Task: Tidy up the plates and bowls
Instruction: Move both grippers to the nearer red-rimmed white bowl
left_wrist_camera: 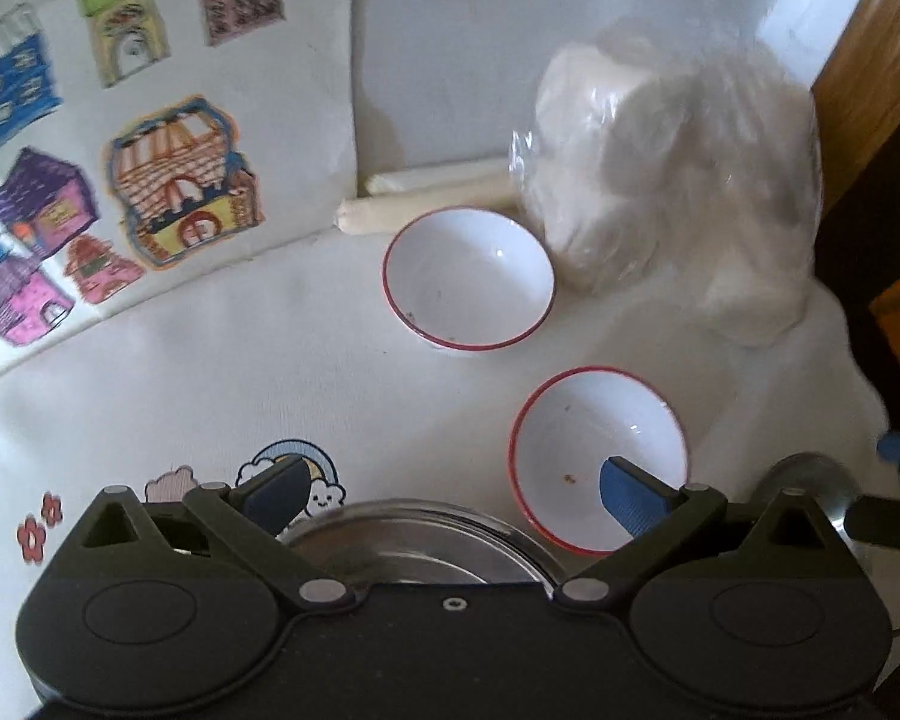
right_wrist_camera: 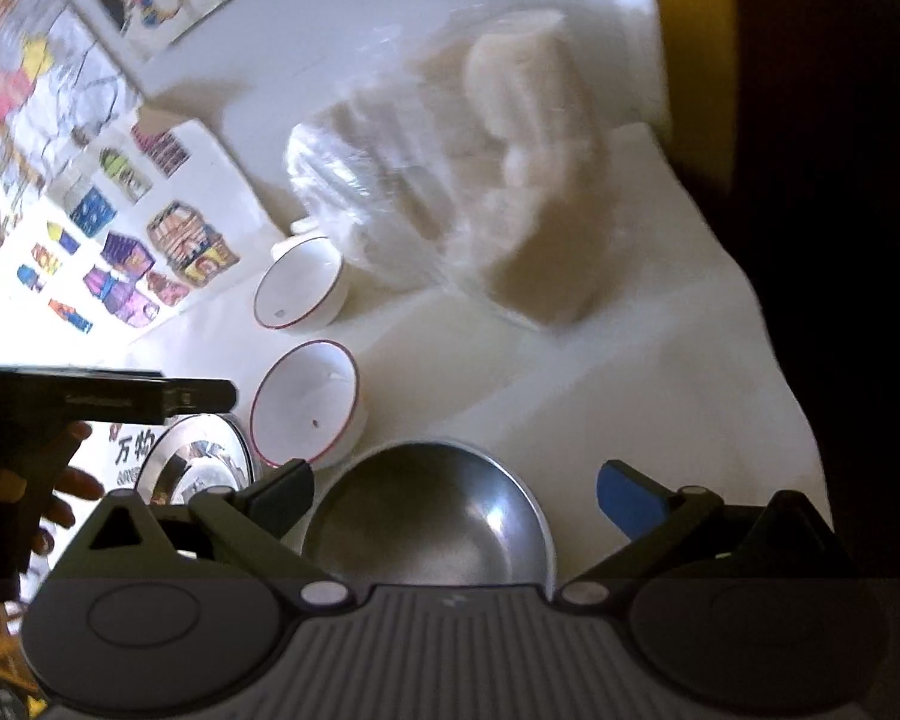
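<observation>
A white cloth covers the surface point(left_wrist_camera: 210, 360), with a house-print panel at its back edge. In the left wrist view, the left claw point(left_wrist_camera: 450, 492) stands released above a steel plate point(left_wrist_camera: 414, 546); two red-rimmed bowls point(left_wrist_camera: 468, 279) point(left_wrist_camera: 597, 456) sit toward the right edge. In the right wrist view, the right claw point(right_wrist_camera: 456, 495) is released, empty, over a steel bowl point(right_wrist_camera: 426, 516).

A home, likely a family room or a child's corner. The landmark is a table under a white cloth point(left_wrist_camera: 210, 372) printed with a rainbow-and-cloud cartoon point(left_wrist_camera: 297, 471); behind it a sheet of hand-coloured house drawings point(left_wrist_camera: 150, 138) leans against a plain white wall point(left_wrist_camera: 450, 60). Red-rimmed bowls point(left_wrist_camera: 468, 279) sit on the cloth, wooden furniture point(left_wrist_camera: 870, 48) stands at its right edge.
</observation>
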Demonstrator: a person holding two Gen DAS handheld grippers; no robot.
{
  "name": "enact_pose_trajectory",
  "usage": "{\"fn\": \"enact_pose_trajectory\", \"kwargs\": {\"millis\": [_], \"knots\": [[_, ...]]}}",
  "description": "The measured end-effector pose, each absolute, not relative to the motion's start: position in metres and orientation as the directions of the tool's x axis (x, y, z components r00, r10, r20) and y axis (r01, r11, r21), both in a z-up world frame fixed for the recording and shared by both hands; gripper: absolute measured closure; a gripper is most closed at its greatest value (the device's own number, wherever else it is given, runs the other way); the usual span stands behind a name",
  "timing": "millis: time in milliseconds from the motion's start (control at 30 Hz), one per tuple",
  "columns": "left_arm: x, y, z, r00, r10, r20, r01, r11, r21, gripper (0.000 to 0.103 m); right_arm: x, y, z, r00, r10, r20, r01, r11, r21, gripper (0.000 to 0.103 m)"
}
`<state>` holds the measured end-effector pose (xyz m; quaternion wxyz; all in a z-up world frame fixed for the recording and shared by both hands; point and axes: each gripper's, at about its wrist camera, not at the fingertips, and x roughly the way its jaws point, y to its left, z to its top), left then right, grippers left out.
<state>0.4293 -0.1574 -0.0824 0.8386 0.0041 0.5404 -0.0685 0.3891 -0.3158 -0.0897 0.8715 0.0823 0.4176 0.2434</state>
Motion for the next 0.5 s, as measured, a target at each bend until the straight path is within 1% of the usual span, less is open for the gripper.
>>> {"fn": "enact_pose_trajectory", "kwargs": {"millis": [133,267,500], "knots": [[0.443,-0.161,-0.093,0.37,-0.104,-0.923,0.196,0.98,-0.031,0.001,0.405,-0.293,-0.091,0.519,0.49,-0.701,-0.416,0.86,0.294,0.0],[0.453,-0.165,-0.099,0.349,-0.101,-0.932,0.258,0.966,-0.007,0.001,0.422,-0.275,-0.093,0.502,0.496,-0.709,-0.446,0.85,0.279,0.001],[0.464,-0.177,-0.107,0.324,-0.066,-0.944,0.337,0.94,0.05,0.001,0.44,-0.252,-0.101,0.467,0.495,-0.732,-0.478,0.838,0.262,0.012]]}}
